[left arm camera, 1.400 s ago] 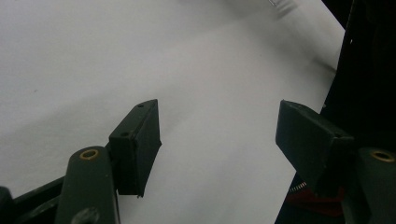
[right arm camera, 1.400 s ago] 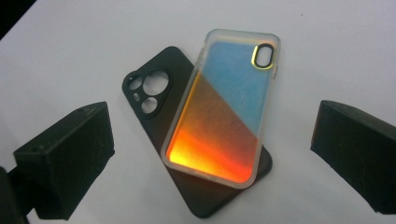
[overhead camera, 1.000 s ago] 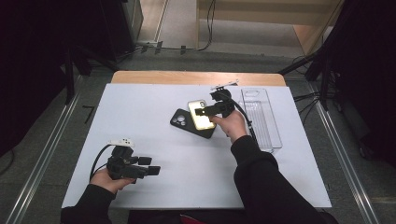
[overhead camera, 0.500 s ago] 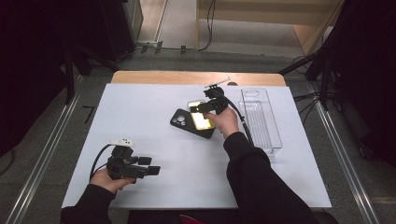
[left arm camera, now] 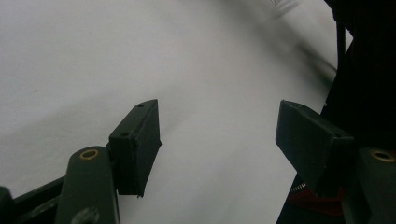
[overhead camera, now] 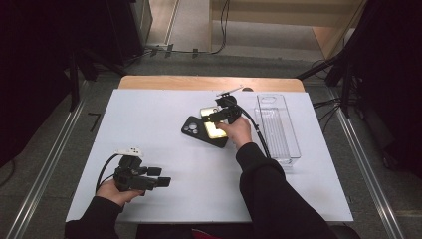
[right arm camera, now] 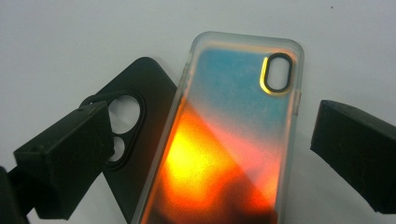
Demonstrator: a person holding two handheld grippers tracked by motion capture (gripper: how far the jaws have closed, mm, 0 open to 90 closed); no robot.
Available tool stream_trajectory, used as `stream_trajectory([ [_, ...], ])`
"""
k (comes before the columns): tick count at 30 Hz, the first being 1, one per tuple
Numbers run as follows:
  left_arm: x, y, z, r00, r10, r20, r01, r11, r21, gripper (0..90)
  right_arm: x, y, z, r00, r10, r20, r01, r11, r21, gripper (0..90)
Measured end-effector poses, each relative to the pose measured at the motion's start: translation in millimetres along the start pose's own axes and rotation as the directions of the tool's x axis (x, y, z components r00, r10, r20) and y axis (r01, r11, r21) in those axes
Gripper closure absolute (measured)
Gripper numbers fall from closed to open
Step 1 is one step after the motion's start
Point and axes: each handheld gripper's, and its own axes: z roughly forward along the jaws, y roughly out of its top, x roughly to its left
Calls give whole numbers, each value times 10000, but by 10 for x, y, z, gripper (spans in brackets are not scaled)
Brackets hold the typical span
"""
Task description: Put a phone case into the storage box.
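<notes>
two phone cases lie under my right gripper (right arm camera: 210, 154), which has moved in over them in the last second, so the grab is close. its jaws stand apart, the clear case (right arm camera: 224, 135) between them, the black case (right arm camera: 140, 116) beneath it, beside one jaw. my left gripper (left arm camera: 219, 140), open, idles.

- The left gripper (left arm camera: 219, 140) has its two black jaws wide apart, holding nothing.
- The white table (left arm camera: 140, 56) lies under them.
- A dark sleeve (left arm camera: 364, 60) is at the right.
</notes>
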Motion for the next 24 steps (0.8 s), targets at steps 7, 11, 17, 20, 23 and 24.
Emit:
stream_trajectory([
  [7,3,-1,-2,10000,6,4,-6,10000,-3,305,-13,-23,66,9998,13,204,-16,9999,150,0],
  [11,4,-1,0,10000,0,16,0,10000,-12,305,-25,-36,86,9997,89,247,-94,9997,237,0],
  [17,2,-1,0,10000,5,7,-5,10000,11,305,-28,-69,153,9993,78,358,-94,9989,449,0],
  [20,3,-1,1,10000,-6,15,6,10000,-8,305,-21,-88,196,9989,129,446,-155,9981,590,0],
  [23,3,0,2,10000,9,9,-9,10000,9,305,-14,-97,215,9987,21,502,-52,9981,613,0],
  [24,3,0,2,10000,15,10,-15,10000,7,305,-5,-98,215,9984,14,560,-51,9978,656,0],
])
